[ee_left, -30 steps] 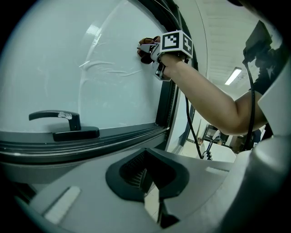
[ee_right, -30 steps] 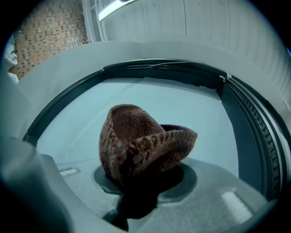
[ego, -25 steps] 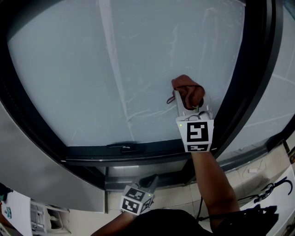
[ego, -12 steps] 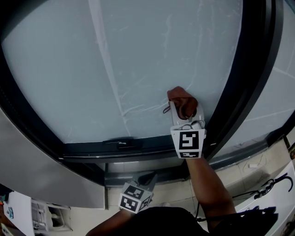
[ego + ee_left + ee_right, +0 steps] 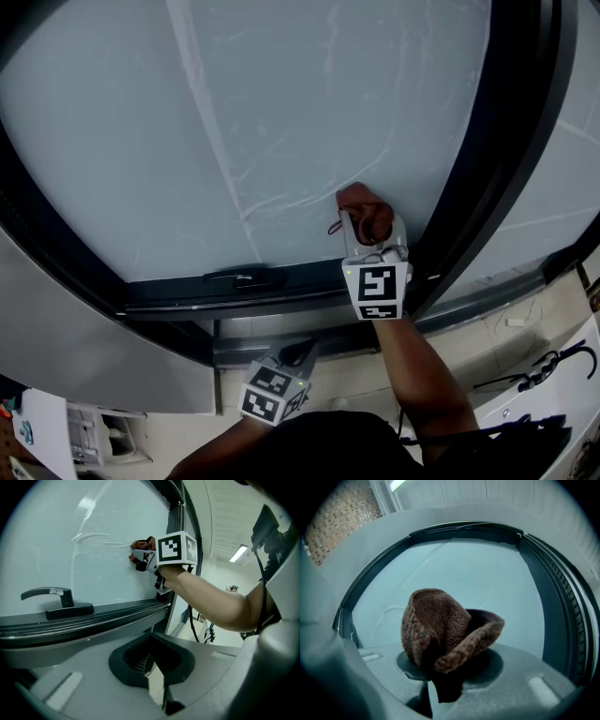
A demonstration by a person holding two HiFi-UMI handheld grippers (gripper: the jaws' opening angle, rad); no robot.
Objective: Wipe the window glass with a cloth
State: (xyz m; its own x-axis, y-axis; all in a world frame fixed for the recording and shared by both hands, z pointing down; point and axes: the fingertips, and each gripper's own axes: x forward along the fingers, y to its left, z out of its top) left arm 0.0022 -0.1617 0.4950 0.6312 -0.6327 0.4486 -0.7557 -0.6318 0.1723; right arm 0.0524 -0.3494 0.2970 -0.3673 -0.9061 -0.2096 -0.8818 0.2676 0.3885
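The frosted window glass [image 5: 281, 112] fills most of the head view, with thin white streaks [image 5: 281, 202] across its lower part. My right gripper [image 5: 367, 225] is shut on a bunched brown cloth [image 5: 361, 201] and presses it to the glass low down, close to the dark right frame [image 5: 487, 187]. In the right gripper view the cloth [image 5: 440, 625] bulges out of the right gripper [image 5: 445, 665] against the glass [image 5: 478, 573]. My left gripper [image 5: 302, 353] hangs below the sill, shut and holding nothing. From the left gripper view I see its jaws together [image 5: 157, 667] and the cloth [image 5: 140, 557] on the pane.
A black window handle [image 5: 236, 277] lies flat on the bottom frame, left of the cloth. A grey panel [image 5: 84, 356] stands at the lower left. Black cables [image 5: 548, 370] lie on the tiled floor at the right. A white rack [image 5: 94, 436] sits at the bottom left.
My right gripper has slid the cloth down and slightly left on the glass, toward the bottom frame. The left gripper has stayed low, about where it was.
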